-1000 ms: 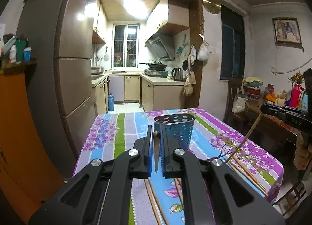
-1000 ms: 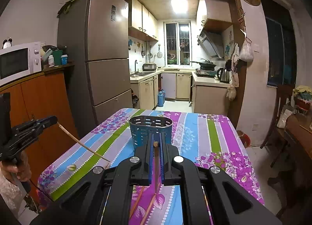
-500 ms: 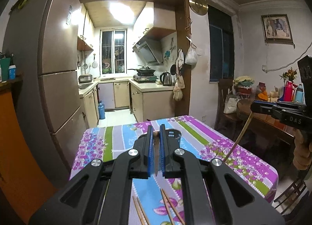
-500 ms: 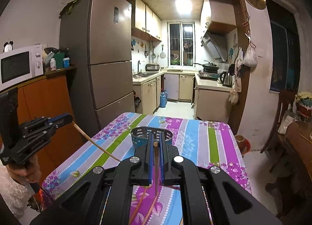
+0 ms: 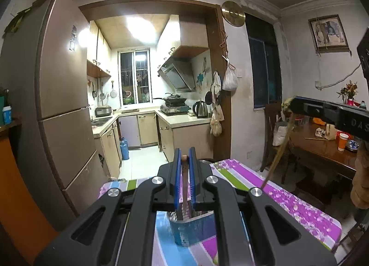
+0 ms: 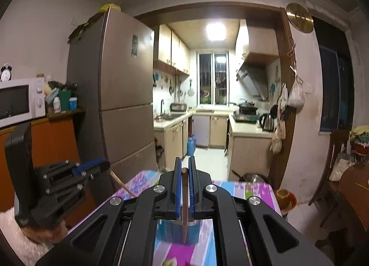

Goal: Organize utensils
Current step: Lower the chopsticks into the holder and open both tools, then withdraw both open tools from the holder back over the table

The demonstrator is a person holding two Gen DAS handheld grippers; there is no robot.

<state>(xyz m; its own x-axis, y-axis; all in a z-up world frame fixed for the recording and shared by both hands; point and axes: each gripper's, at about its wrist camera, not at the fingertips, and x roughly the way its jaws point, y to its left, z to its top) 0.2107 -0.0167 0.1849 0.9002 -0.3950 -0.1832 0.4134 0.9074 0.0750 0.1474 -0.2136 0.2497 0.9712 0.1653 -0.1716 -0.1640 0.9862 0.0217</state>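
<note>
**Chopsticks in transit to the holder: two in hand**

While both grippers are hovering above the blue utensil holder [image 5: 191, 229], we are logging the following.

- Left gripper [image 5: 183, 166]: jaws clenched on one chopstick [image 5: 184, 187], its tip pointing down at the holder's mouth.
- Right gripper [image 6: 183, 173]: jaws clenched on a second chopstick [image 6: 185, 206], likewise hanging over the holder.
- Holder: standing on the floral worktop [image 5: 288, 201], directly beneath both tools.

Progress, as we are judging it: neither stick is yet dropped in; whether more utensils are waiting on the worktop we cannot tell.

Only the left view is showing the side table with the orange cup [image 5: 342, 141]; only the right view is showing the microwave [image 6: 20, 101].
</note>
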